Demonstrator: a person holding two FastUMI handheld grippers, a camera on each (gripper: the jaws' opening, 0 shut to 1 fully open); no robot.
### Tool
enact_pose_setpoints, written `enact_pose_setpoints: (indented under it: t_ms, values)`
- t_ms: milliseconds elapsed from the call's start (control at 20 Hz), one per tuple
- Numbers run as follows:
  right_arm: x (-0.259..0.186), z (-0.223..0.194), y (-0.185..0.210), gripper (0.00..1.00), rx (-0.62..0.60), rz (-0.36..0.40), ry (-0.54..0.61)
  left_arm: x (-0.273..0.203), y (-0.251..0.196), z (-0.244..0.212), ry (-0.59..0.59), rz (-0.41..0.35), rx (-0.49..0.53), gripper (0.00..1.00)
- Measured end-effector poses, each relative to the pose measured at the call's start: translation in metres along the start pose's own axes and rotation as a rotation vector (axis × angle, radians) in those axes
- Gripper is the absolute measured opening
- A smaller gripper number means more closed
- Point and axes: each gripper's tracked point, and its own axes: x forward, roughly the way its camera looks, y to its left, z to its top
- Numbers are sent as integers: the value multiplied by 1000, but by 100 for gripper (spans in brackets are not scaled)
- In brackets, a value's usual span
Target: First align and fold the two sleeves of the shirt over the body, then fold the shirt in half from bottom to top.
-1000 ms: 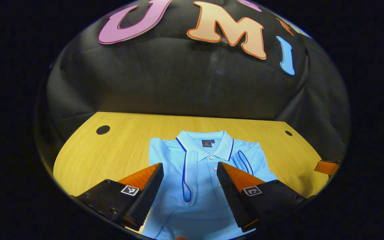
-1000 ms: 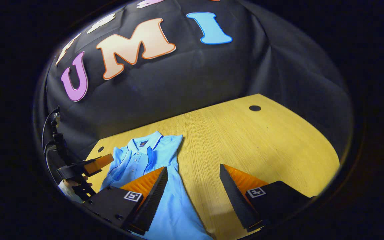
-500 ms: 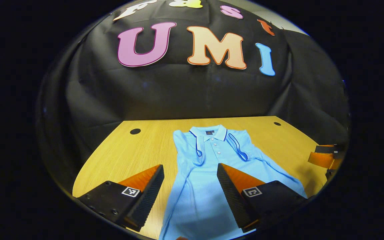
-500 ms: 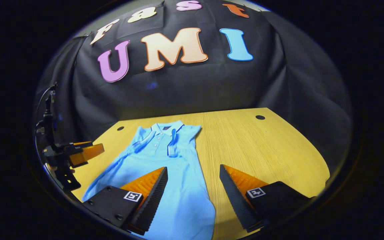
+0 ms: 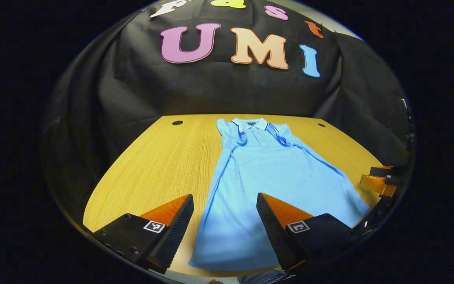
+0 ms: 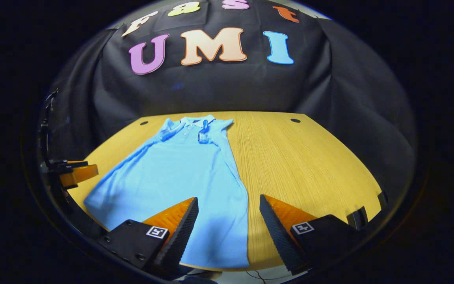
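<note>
In the left gripper view, the left gripper (image 5: 223,221) is at the bottom of the frame with its jaws spread wide and nothing between them. Its fingers (image 5: 173,228) are above the near part of the table and are not touching the cloth. The light blue shirt (image 5: 266,173) lies flat on the wooden table (image 5: 152,165), a little right of the centre of the frame. Its collar (image 5: 250,123) points to the far edge of the table, in the upper middle of the frame, and its hem is near the bottom, just beside the front edge. The two sleeves (image 5: 278,136) are already folded over the body and lie near the collar, one on each side of the button line. At the right edge of this frame, the right gripper (image 5: 380,181) appears, near the right corner of the hem.

In the right gripper view, the right gripper (image 6: 227,225) is at the bottom of the frame, and its jaws are also spread wide and hold nothing. The shirt (image 6: 183,177) lies here left of the centre, with the collar (image 6: 193,120) in the upper middle and the hem at the lower left. The bare table (image 6: 309,165) takes the right half. At the left edge of the frame the left gripper (image 6: 73,173) is seen, beside the left corner of the hem.
</note>
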Motion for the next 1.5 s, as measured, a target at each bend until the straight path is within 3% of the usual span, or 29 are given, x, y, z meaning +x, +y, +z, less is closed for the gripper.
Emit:
enact_pose_setpoints:
  t_ms: [100, 150, 200, 250, 450, 500, 650, 800, 900, 950, 1000, 1050, 1150, 1350, 1500]
  values:
    - [-6, -16, 4, 94, -1, 3, 23, -13, 5, -25, 35, 21, 24, 96]
    - [-7, -21, 6, 99, 2, 2, 31, -18, 8, -35, 49, 28, 34, 96]
    - [-10, -26, 7, 94, 4, 3, 37, -22, 9, -44, 58, 39, 43, 96]
    - [-10, -30, 8, 99, 1, 1, 43, -24, 11, -51, 68, 46, 48, 96]
    - [-11, -49, 6, 99, -21, -31, 67, -26, 15, -85, 130, 68, 40, 96]
    - [-11, -58, 6, 99, -26, -41, 89, -29, 15, -78, 81, 76, 38, 96]
    - [-15, -67, 7, 100, 10, -55, 110, -27, 9, -77, 55, 72, 64, 95]
    - [-16, -75, 11, 96, 90, -46, 133, -29, -1, -82, 56, 17, 35, 94]
    - [-12, -77, 17, 83, 85, -31, 146, -23, -11, -82, 56, -5, 27, 78]
    - [-11, -76, 24, 64, 90, -14, 156, -23, -16, -84, 72, -22, 28, 65]
    - [-13, -78, 29, 46, 100, -12, 170, -22, -22, -82, 68, -39, 30, 59]
    - [-13, -75, 29, 11, 100, -23, 170, -23, -28, -83, 77, -50, 25, 38]
    - [-13, -76, 40, 3, 93, 16, 192, -23, -28, -82, 106, -8, 25, 4]
    - [-12, -66, 45, 0, 133, 55, 193, -20, -29, -81, 185, 12, 6, 0]
    - [-12, -38, 43, 2, 148, 70, 151, -20, -23, -62, 178, 4, -19, 0]
